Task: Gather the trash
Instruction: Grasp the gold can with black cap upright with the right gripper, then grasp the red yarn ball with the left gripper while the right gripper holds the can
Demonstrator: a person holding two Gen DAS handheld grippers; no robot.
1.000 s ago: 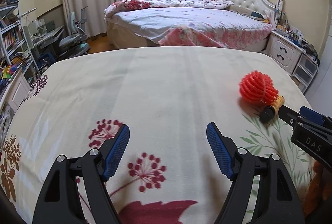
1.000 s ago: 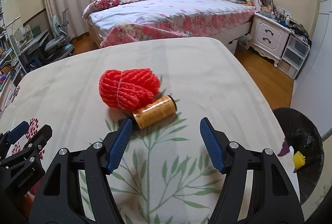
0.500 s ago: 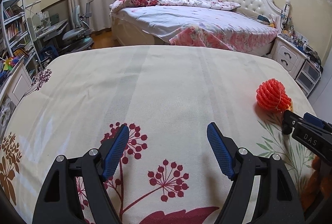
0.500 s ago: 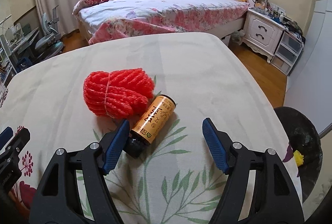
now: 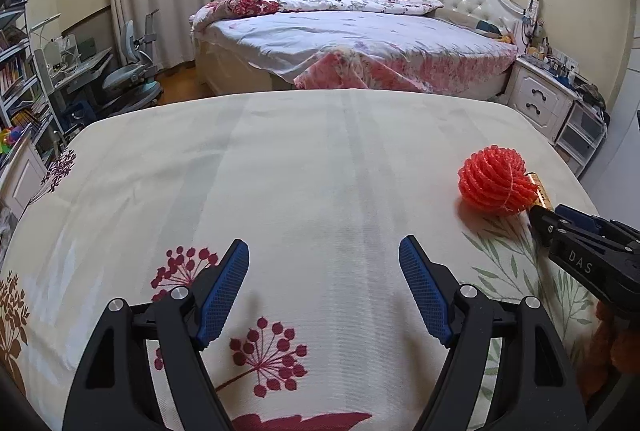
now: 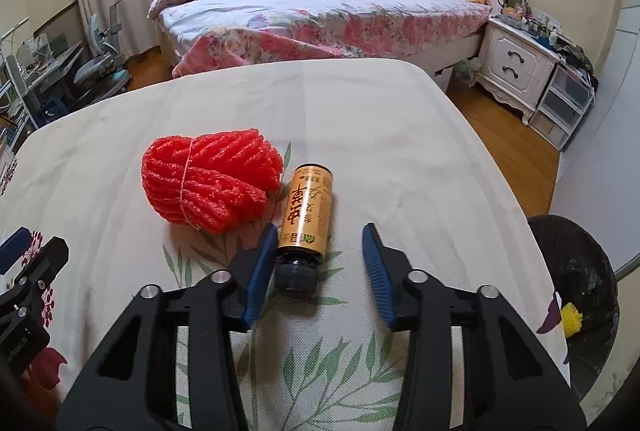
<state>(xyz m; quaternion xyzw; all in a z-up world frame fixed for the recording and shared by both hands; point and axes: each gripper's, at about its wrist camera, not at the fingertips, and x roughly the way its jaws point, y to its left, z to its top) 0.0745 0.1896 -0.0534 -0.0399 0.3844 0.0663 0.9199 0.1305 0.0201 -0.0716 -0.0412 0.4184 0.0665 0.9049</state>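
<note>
A gold bottle (image 6: 306, 215) with a black cap lies on the floral tablecloth (image 6: 360, 135), its cap toward me. It touches a red foam net bundle (image 6: 208, 183) on its left. My right gripper (image 6: 320, 227) straddles the bottle's cap end and its jaws are closing. The left pad (image 6: 260, 263) is against the bottle, while the right pad (image 6: 374, 263) is still apart from it. My left gripper (image 5: 323, 241) hangs open over bare cloth with nothing between its fingers. In the left wrist view the red bundle (image 5: 494, 183) sits far right, with the right gripper (image 5: 540, 219) beside it.
A black trash bin (image 6: 580, 271) stands on the floor past the table's right edge, with a yellow scrap (image 6: 570, 317) inside. A bed (image 5: 360, 43) and a white nightstand (image 6: 516, 67) are beyond the table. Shelves and a chair (image 5: 128, 75) stand on the left.
The right gripper has come forward over the bottle and its jaws have narrowed around the cap end. The left gripper has stayed open and has hardly moved.
</note>
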